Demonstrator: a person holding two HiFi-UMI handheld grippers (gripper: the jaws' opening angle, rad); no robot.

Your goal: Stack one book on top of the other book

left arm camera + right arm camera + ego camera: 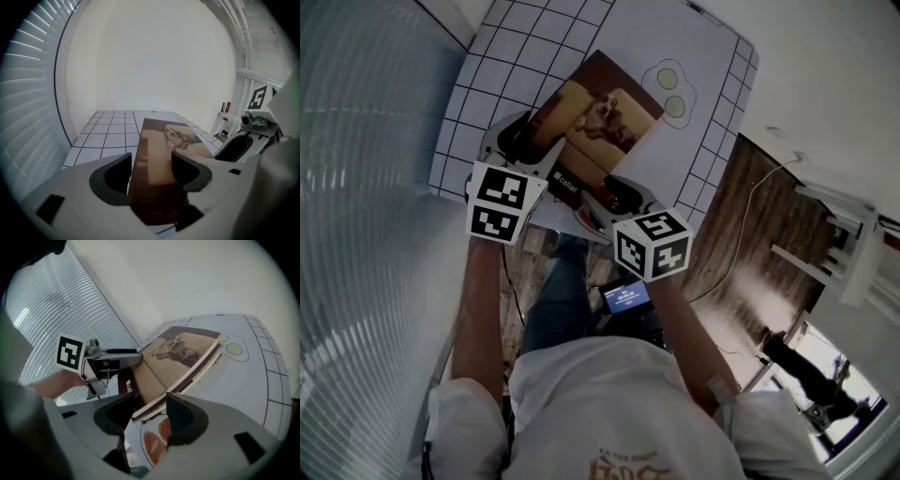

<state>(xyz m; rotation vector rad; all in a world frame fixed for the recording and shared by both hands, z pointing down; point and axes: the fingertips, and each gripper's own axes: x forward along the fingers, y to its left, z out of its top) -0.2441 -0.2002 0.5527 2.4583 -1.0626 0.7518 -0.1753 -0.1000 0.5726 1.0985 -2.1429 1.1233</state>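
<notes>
A brown book point(600, 112) with a picture on its cover lies across the white gridded table point(478, 103). It also fills the left gripper view point(164, 140) and the right gripper view point(183, 350). Along its side edge a second, paler layer point(199, 369) shows under it, like another book. My left gripper point(528, 145) is shut on the book's near left corner, the cover wedged between both jaws point(151, 176). My right gripper point(614, 195) is shut on the near right corner point(149, 411), and the corner fills the gap between its jaws.
Printed on the table are a green two-circle outline point(670, 94) beyond the book and red slices point(154, 441) under my right gripper. The table's near edge runs right under both grippers. Window blinds point(356, 187) stand at the left, with wooden floor point(750, 234) at the right.
</notes>
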